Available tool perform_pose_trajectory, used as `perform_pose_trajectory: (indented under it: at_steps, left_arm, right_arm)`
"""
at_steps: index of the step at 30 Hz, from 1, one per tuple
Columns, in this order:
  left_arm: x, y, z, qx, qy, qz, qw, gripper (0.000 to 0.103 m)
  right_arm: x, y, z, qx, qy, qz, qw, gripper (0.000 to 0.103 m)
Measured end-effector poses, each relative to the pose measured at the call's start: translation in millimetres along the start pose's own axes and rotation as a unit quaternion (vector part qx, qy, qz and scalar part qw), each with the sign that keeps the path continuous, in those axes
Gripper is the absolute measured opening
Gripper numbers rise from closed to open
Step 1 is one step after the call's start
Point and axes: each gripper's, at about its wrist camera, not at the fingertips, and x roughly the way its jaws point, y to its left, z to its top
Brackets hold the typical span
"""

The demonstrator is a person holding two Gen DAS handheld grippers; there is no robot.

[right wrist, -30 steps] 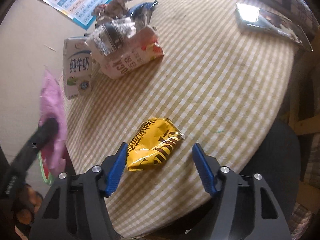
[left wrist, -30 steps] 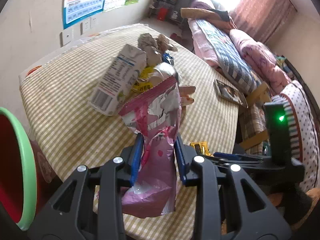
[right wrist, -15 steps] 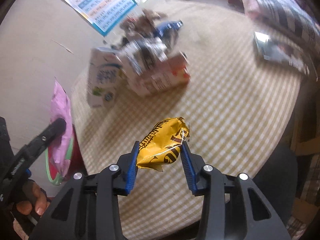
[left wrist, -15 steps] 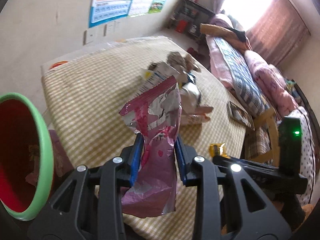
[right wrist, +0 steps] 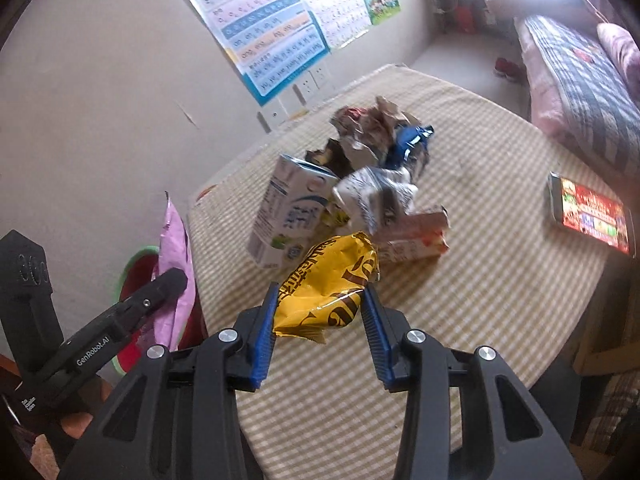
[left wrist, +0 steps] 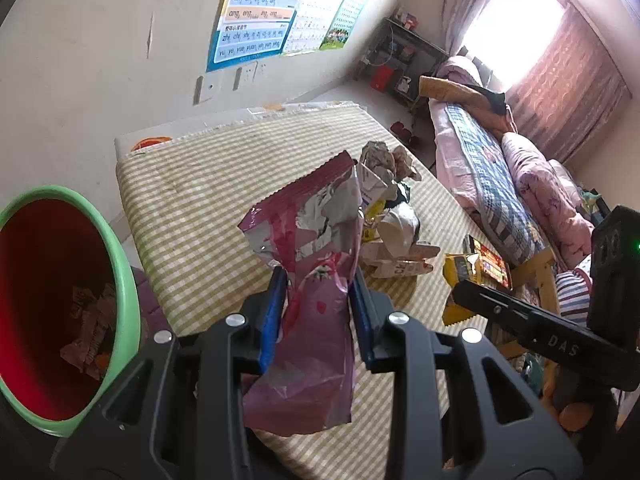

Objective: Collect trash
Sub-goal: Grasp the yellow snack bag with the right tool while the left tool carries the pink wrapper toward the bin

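Trash in both grips: right gripper, jaws just closed, pinches a yellow wrapper between its fingers; left gripper clamps a pink bag beside the bin.

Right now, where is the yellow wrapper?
The yellow wrapper is pinched in the right gripper, lifted above the table, just in front of the milk carton.

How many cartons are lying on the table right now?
2. The white milk carton lies at the left of the trash pile, nearer the wall; the red and white carton lies at the pile's near edge. Others may be hidden under the crumpled wrappers.
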Motion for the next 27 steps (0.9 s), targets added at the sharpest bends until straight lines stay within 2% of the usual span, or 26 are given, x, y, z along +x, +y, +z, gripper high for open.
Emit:
perform_pose_trajectory:
  at_steps: [15,27]
  left_arm:
    - [-16,19,3,-0.027,-0.025,0.004,0.9993,0.031]
    - [-29,45,4,-0.043,-0.045,0.028,0.9977,0.031]
  right_arm:
    - [2,29,5,-0.04,0.0,-0.004,0.999,0.039]
    - [13,59,5,-0.072,0.016,-0.002,0.997,0.039]
